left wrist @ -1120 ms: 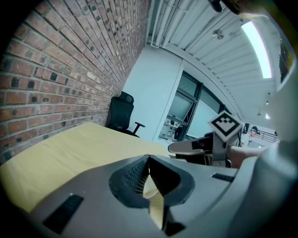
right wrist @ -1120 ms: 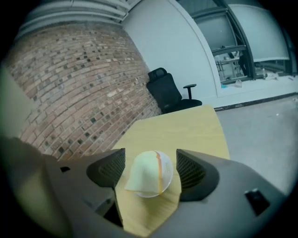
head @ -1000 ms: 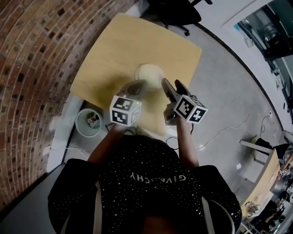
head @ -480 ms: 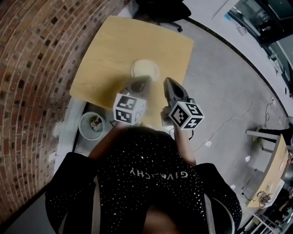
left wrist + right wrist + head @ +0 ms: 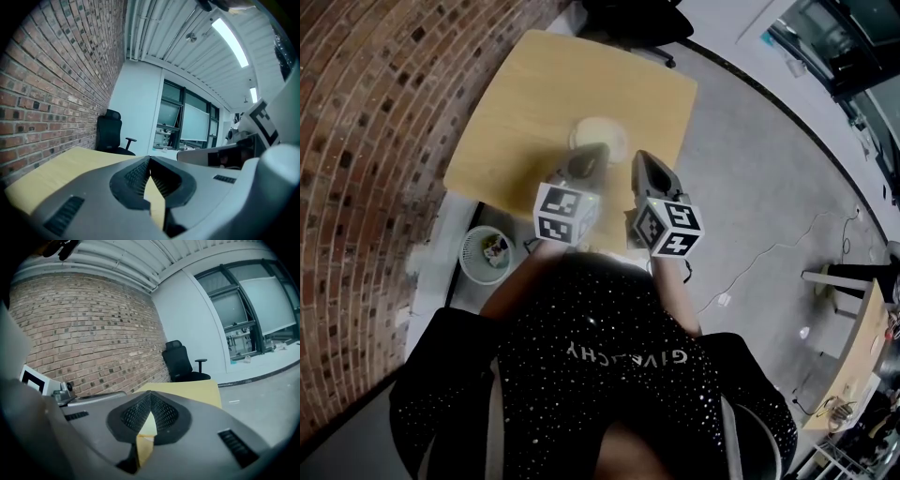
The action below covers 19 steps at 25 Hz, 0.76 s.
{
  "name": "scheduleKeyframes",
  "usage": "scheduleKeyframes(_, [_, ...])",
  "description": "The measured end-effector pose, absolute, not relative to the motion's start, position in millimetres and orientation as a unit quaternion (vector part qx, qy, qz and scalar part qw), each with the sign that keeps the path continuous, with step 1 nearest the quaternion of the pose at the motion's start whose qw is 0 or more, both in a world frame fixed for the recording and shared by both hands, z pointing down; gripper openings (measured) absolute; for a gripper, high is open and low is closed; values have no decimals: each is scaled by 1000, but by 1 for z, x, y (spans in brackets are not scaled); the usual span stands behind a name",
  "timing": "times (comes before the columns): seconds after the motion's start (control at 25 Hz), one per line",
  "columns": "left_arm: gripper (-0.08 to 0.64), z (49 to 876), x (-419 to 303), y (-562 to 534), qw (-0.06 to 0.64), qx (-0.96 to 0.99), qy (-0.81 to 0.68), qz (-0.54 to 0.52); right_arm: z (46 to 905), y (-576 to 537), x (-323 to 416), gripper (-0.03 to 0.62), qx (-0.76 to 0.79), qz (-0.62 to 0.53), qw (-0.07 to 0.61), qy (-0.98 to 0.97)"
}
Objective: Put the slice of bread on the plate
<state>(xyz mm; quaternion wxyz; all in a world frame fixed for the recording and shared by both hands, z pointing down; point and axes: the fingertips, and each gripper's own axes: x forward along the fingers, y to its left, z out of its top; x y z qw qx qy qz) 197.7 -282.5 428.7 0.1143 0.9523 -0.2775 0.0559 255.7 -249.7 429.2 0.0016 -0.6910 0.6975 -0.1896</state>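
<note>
Our left gripper [image 5: 592, 155] and right gripper [image 5: 639, 161] side by side above the bench [image 5: 525, 89], jaws of both clenched on nothing, plate [image 5: 598, 131] just beyond their tips, slice of bread on it not discernible to us

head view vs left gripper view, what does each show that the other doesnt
Only the head view: the plate on the table, a wire bin on the floor, the person's dark top. Only the left gripper view: the left gripper up close, its jaws closed tip to tip with nothing between them, ceiling lights, tall windows. Both: the table, brick wall, black office chair.
</note>
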Motion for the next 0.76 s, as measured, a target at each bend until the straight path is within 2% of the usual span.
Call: scheduleKeyframes(0.76, [11,452,180,-285,143,941,-296,77,452,-252,242,11,-673,-215,-18,708])
